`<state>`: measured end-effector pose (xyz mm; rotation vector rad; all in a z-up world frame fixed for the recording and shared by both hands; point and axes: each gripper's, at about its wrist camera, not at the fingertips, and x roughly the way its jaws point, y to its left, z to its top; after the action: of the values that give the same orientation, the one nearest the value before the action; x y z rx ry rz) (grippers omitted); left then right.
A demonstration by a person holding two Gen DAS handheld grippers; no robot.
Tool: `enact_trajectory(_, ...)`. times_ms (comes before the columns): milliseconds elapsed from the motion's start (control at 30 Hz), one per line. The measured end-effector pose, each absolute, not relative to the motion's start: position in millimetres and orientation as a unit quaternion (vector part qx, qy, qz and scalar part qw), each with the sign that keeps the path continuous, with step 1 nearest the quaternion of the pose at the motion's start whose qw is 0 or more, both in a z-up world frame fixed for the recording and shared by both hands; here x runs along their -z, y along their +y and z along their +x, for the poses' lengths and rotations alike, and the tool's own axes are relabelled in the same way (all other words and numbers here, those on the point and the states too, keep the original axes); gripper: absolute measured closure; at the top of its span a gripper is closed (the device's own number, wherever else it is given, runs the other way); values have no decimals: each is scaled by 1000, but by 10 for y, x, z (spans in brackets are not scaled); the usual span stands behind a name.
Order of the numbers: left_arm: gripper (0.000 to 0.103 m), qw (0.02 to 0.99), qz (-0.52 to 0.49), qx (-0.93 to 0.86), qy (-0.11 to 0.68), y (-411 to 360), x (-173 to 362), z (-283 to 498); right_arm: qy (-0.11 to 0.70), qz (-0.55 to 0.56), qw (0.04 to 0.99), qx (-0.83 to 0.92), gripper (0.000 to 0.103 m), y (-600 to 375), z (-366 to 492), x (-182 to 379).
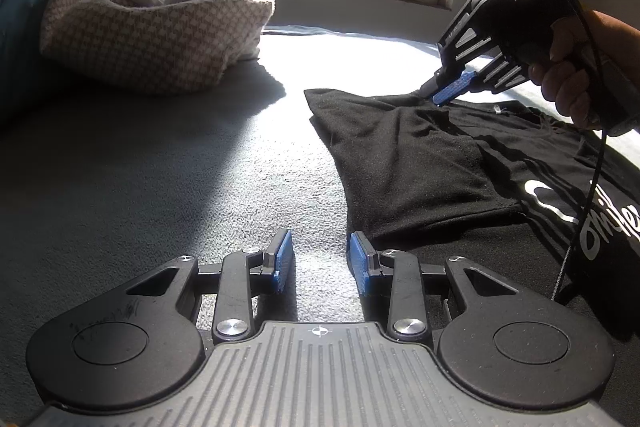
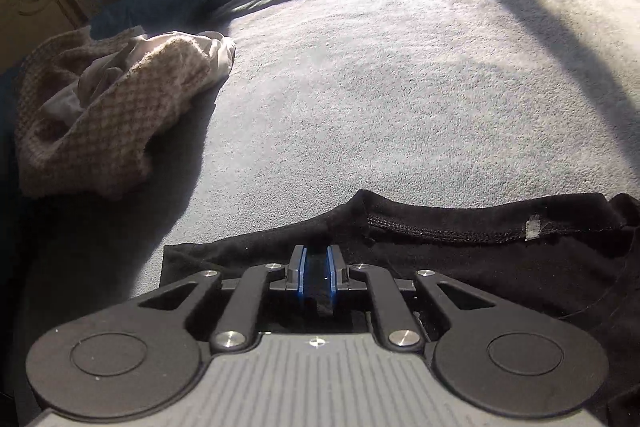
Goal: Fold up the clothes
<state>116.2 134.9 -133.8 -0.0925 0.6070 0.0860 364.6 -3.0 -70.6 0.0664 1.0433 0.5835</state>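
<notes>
Lying rumpled, black T-shirt [image 1: 432, 163] shows white lettering.

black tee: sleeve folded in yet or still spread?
Folded in: the black cotton T-shirt has its sleeve lying over the body. Right tool is shut on fabric near the collar.

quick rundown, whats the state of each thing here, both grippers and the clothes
left gripper: jaws open, nothing between them, at the shirt's edge
right gripper: jaws shut on a pinch of the shirt near its collar
black t-shirt: lying on the bed, a sleeve folded over the body, printed side up
checked blanket: crumpled in a heap, untouched
grey bed cover: spread flat, part sunlit
</notes>
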Motion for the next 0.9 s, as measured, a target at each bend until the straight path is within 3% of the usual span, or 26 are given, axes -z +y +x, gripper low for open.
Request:
enact_trajectory(33,71,952,-45,-42,298,1347,1339,1158,501,45,821,-271,73,-88,3654,718)
enact_trajectory(200,71,953,-42,-43,298,1337,1340,1158,516,58,806,-283,72,-117,3584,790)
enact_trajectory(233,71,953,-41,-44,298,1334,1340,1157,509,41,810,-288,81,-73,3541,788)
enact_trajectory(267,71,953,-41,-44,298,1332,1340,1156,503,23,814,-290,98,-32,3498,783)
enact_trajectory(300,71,953,-41,-44,298,1333,1339,1156,497,14,818,-289,99,-14,3464,774)
enact_trajectory(900,71,953,-52,-40,297,1373,1339,1160,497,47,840,-215,100,-334,3310,799)
